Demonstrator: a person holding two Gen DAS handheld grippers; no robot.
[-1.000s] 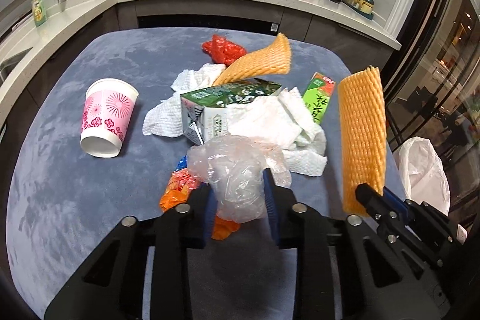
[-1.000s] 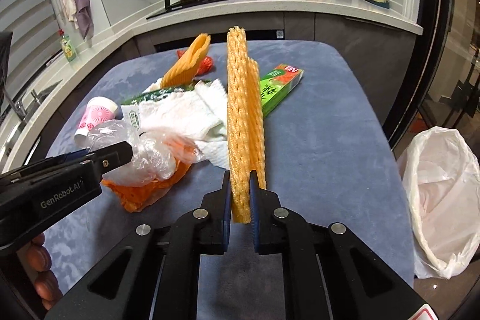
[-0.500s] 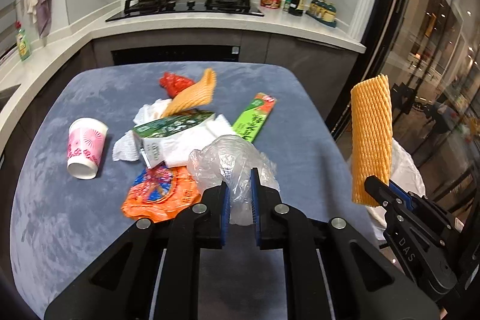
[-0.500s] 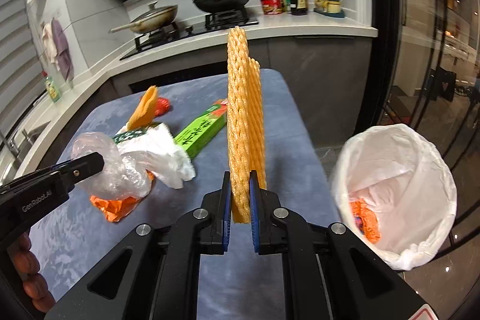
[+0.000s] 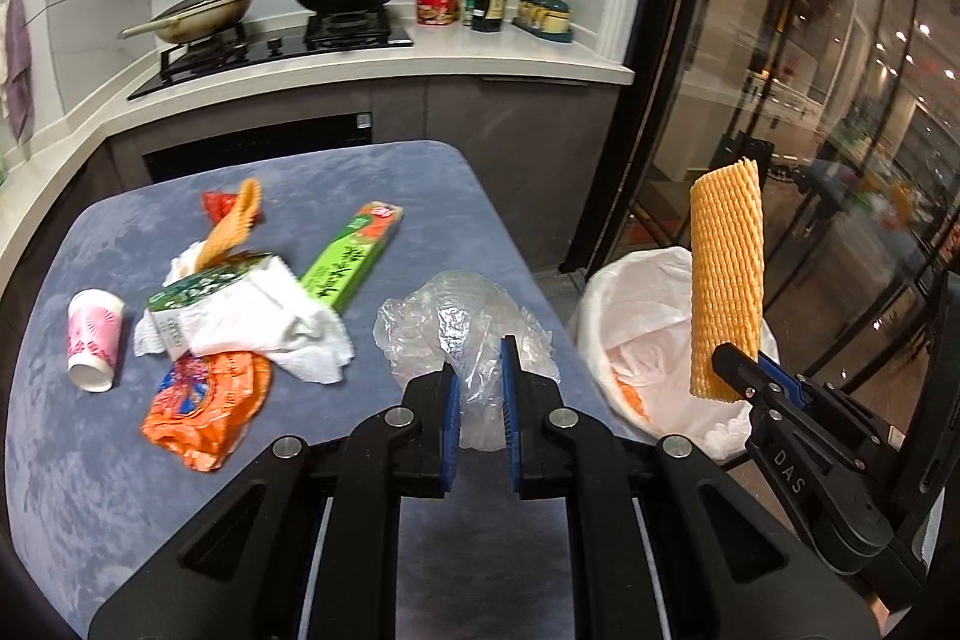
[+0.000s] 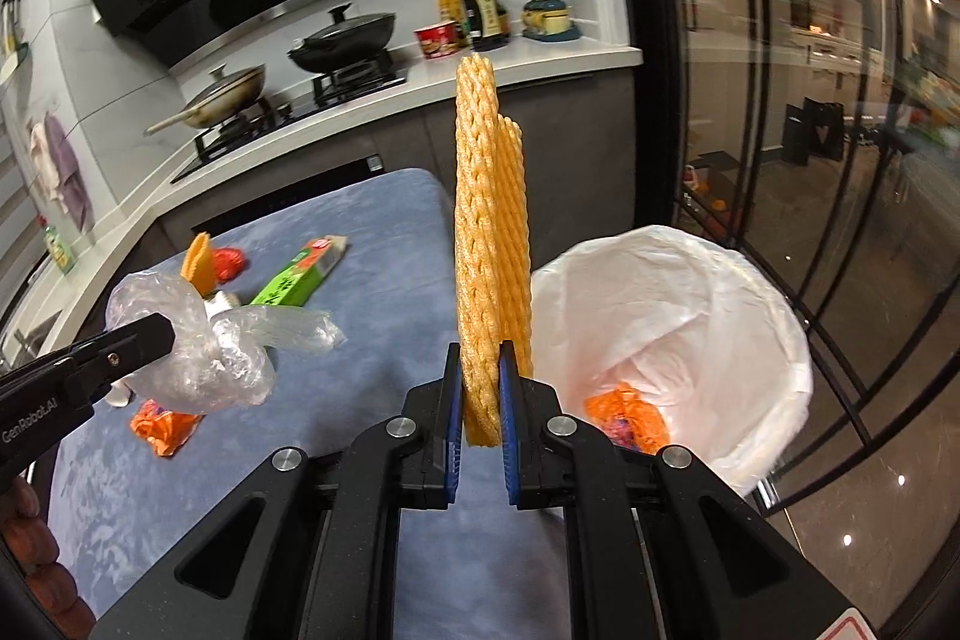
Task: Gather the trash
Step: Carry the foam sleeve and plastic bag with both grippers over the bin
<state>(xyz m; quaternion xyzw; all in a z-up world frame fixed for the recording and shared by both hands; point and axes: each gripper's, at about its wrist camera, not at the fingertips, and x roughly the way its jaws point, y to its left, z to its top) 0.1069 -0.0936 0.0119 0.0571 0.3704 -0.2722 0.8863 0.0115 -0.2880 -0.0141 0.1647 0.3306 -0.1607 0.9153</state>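
A crumpled clear plastic bag (image 5: pixel 465 322) is pinched by the left gripper (image 5: pixel 480 388), while an orange foam net (image 6: pixel 489 244) (held upright) is clamped by the right gripper (image 6: pixel 480 394) beside the white-lined bin (image 6: pixel 750 316).

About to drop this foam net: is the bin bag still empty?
No, an orange wrapper already lies inside the white bin bag.

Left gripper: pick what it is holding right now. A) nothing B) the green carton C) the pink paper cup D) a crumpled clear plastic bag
D: the left gripper is shut on the crumpled clear plastic bag, while the pink paper cup lies on the table.
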